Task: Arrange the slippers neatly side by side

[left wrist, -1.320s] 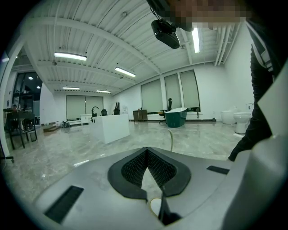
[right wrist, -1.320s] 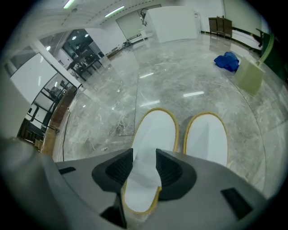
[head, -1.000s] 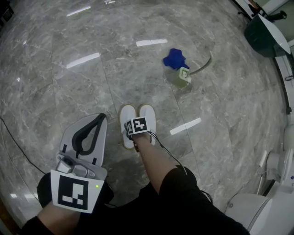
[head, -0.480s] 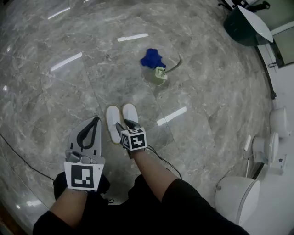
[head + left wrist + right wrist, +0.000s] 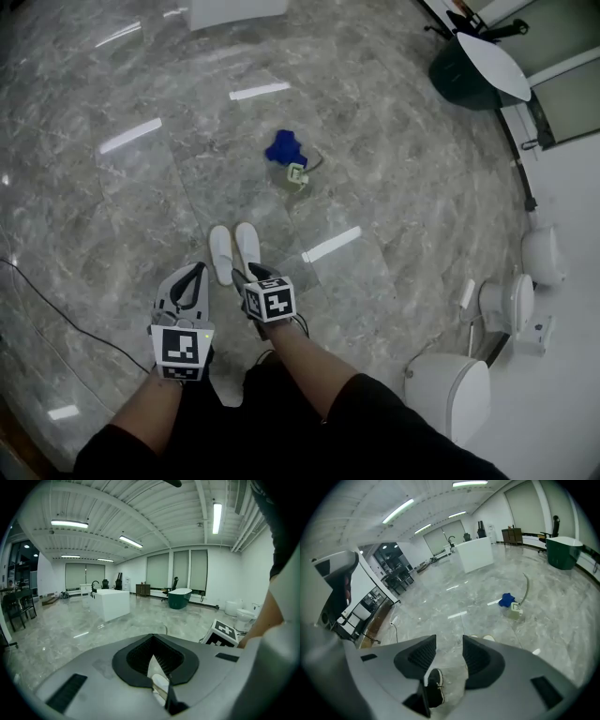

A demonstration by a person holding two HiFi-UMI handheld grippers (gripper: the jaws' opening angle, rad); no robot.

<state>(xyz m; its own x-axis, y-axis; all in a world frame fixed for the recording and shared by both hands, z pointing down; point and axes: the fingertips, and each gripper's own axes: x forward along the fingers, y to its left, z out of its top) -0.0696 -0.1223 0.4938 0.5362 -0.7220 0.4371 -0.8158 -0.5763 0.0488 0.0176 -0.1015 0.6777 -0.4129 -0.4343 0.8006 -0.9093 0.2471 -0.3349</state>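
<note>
One pair of white slippers [image 5: 234, 251], side by side on the floor [image 5: 394, 187], long axes running away from us; our right gripper [image 5: 253, 274], jaws apart and empty, is nearest at the heels; our left gripper [image 5: 194, 272], jaws together on nothing, is just left.

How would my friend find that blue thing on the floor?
Look at the grey marble floor and find the pair of white slippers lying side by side in the middle. Beyond them lies a crumpled blue thing, maybe a cloth, beside a small pale green box. Nothing else on the floor is bright blue.
</note>
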